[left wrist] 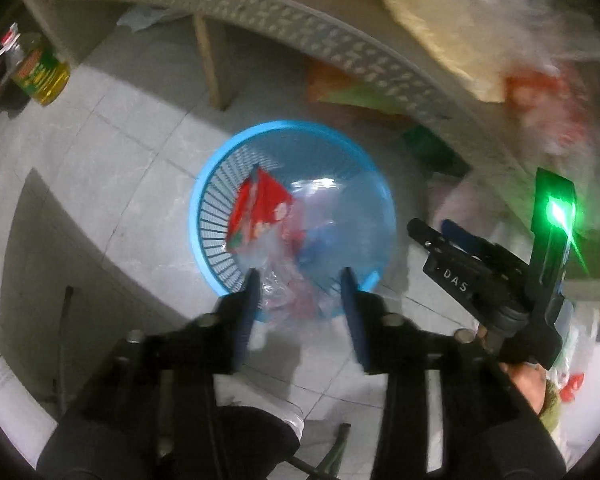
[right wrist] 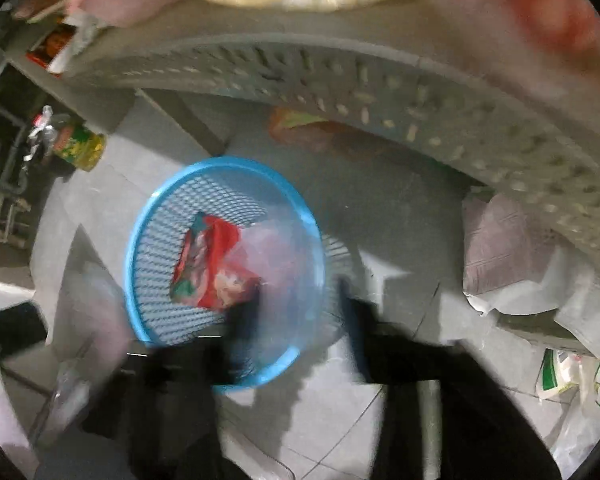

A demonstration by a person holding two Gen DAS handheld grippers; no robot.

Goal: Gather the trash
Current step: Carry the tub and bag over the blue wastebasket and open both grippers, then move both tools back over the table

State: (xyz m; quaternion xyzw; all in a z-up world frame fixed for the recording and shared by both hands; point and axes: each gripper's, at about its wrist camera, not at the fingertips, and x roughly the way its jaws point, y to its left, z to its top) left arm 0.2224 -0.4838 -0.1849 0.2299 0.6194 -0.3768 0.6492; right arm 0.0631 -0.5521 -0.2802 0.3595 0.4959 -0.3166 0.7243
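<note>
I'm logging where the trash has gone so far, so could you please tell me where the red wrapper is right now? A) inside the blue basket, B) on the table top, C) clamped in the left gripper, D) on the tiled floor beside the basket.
A: the red wrapper lies inside the blue basket, among clear plastic.

Glossy blue plastic basket [left wrist: 204,216], shiny red wrapper [left wrist: 260,210], clear crinkled film [left wrist: 284,288], smooth tiled floor [left wrist: 120,152]

An oil bottle [left wrist: 40,74] stands on the tiled floor [left wrist: 132,128] beside a perforated table [left wrist: 300,24].
</note>
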